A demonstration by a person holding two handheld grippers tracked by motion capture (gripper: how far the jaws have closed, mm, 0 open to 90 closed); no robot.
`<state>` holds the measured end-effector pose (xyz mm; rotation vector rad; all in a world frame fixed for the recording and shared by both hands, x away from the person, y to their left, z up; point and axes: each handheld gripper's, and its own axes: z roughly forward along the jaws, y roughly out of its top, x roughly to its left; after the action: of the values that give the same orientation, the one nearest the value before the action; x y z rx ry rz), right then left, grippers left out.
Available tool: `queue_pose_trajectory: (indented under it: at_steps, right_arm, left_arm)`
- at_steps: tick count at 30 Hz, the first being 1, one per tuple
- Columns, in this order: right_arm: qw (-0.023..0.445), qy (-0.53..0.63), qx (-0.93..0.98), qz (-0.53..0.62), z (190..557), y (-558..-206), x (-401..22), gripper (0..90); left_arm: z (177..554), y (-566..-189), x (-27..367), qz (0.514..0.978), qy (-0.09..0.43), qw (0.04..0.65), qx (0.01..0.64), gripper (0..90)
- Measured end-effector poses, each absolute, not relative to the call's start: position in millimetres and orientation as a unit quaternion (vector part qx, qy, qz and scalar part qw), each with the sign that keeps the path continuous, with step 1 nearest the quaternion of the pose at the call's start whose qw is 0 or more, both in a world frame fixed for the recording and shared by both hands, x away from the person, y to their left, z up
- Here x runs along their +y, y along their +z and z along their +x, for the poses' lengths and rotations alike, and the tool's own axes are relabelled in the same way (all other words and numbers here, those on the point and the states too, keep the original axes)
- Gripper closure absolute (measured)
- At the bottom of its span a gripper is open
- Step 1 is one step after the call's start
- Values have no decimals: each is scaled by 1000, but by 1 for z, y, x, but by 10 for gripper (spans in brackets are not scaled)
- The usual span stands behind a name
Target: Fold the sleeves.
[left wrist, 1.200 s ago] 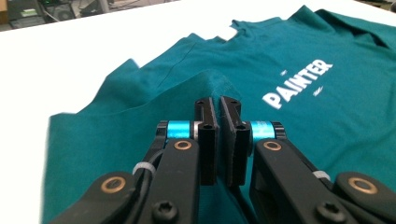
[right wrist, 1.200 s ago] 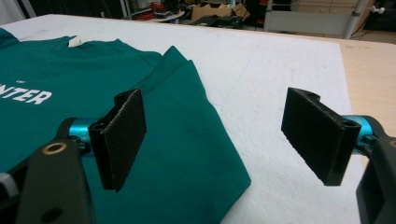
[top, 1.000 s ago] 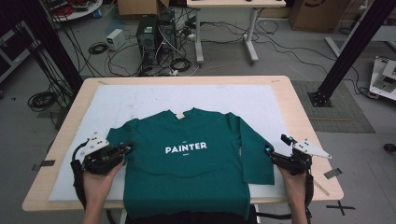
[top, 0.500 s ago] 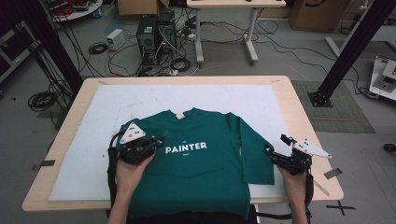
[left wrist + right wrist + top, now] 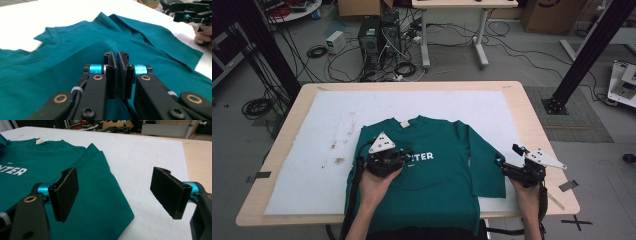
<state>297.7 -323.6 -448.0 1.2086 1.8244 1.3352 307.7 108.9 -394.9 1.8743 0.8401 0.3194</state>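
Left tongs (image 5: 404, 159) pinch a fold of green shirt (image 5: 442, 175) mid-chest; right tongs (image 5: 508, 155) gape just beside the sleeve edge, white mat (image 5: 312, 150) bare leftward on worktop (image 5: 532, 115).

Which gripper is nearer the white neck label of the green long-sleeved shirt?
Left. The left gripper sits on the shirt's chest below the label; the right gripper waits beside the far sleeve.

White letters "ITER" on the green shirt (image 5: 437, 165) front

The right gripper (image 5: 113, 192), jaws wide apart, seemingly hovers over the green shirt's (image 5: 95, 202) sleeve end.
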Motion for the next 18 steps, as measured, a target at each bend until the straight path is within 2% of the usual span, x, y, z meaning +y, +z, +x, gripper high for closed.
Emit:
queue_pose_trajectory:
  at_steps: [18]
  right_arm:
    - [284,495,686,451,300,-448,-323,233]
  left_arm:
    - [323,-422,45,812,88,475,328,857]
